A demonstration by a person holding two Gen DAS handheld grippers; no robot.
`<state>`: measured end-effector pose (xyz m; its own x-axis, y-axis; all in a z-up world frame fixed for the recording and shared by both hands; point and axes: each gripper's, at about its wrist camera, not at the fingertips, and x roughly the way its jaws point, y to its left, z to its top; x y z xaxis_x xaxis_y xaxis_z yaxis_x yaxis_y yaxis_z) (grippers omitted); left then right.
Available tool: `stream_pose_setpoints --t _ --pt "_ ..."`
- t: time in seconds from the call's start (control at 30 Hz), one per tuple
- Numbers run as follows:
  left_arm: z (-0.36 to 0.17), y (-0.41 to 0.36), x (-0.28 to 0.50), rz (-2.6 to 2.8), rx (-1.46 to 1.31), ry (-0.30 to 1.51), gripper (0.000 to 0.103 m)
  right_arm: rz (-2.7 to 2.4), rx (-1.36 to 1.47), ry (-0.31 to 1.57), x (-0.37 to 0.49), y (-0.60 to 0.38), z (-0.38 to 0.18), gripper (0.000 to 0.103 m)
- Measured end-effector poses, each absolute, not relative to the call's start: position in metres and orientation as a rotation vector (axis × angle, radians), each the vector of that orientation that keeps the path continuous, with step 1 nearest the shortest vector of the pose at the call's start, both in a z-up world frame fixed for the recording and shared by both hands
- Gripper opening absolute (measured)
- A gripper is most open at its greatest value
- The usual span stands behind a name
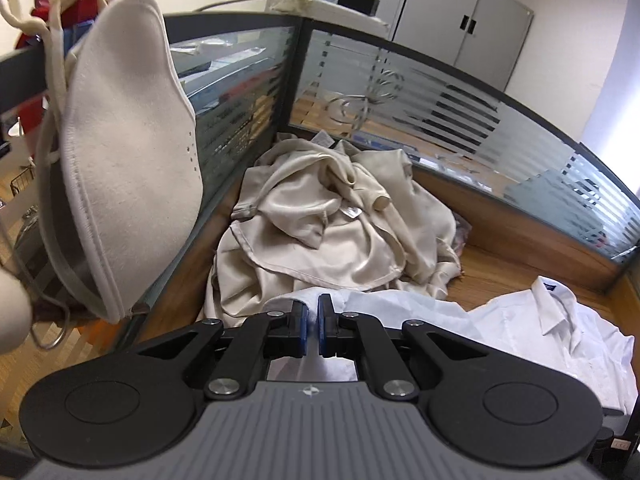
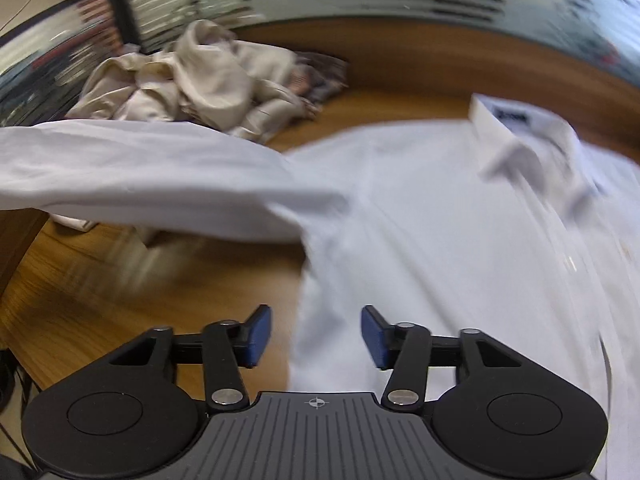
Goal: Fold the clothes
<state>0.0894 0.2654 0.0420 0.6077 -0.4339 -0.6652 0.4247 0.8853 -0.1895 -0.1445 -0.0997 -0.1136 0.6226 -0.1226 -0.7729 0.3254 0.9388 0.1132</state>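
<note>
Nearest in the left wrist view, the left claw (image 1: pixel 313 322) has its two blue-padded black fingers clenched on a fold of the white cotton collared dress shirt (image 1: pixel 520 332); a strip of the white cloth pokes up between the pads. From that pinch the shirt runs to the right across the wooden surface (image 1: pixel 500 280), its collar lying open further along.

In the right wrist view, the right claw (image 2: pixel 316 336) stands released, its blue pads apart with nothing pressed between them. It hovers over the left edge of the shirt's body, where white cloth meets bare wood. The picture is smeared by motion, so fine detail of the cloth is hard to read. One long sleeve of the shirt (image 2: pixel 140 176) stretches out to the left, lifted clear of the wood beneath it, while the body of the shirt lies flat with the collar (image 2: pixel 516 136) towards the far right.

Beyond the shirt, a crumpled heap of cream satin garments (image 1: pixel 328 224) sits in the far corner of the surface, and a bit of dark patterned fabric (image 2: pixel 316 76) peeks out at its right side. Frosted, striped glass partition panels (image 1: pixel 460 108) fence that corner. A pale beige felt bag with cord handles (image 1: pixel 128 152) hangs on the left partition. Further off, grey metal cabinets (image 1: pixel 460 12) stand against the wall.
</note>
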Motion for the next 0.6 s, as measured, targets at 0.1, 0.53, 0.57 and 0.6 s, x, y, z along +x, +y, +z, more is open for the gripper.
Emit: stream_pose_setpoints --t 0.1,0.53,0.57,0.6 --pt "0.037 0.261 0.098 -0.482 0.009 0.767 0.005 -0.219 0.157 0.859 -0.113 -0.093 -0.115 0.037" --pt "0.029 0.218 0.132 -0.451 0.162 0.710 0.005 -0.016 -0.209 0.914 -0.031 -0.072 -0.132 0.027" --pt "0.029 0.216 0.135 -0.449 0.160 0.712 0.005 -0.014 -0.232 0.927 -0.029 -0.075 -0.135 0.027" --pt "0.029 0.214 0.138 -0.447 0.158 0.714 0.005 -0.007 -0.252 0.939 -0.028 -0.077 -0.138 0.027"
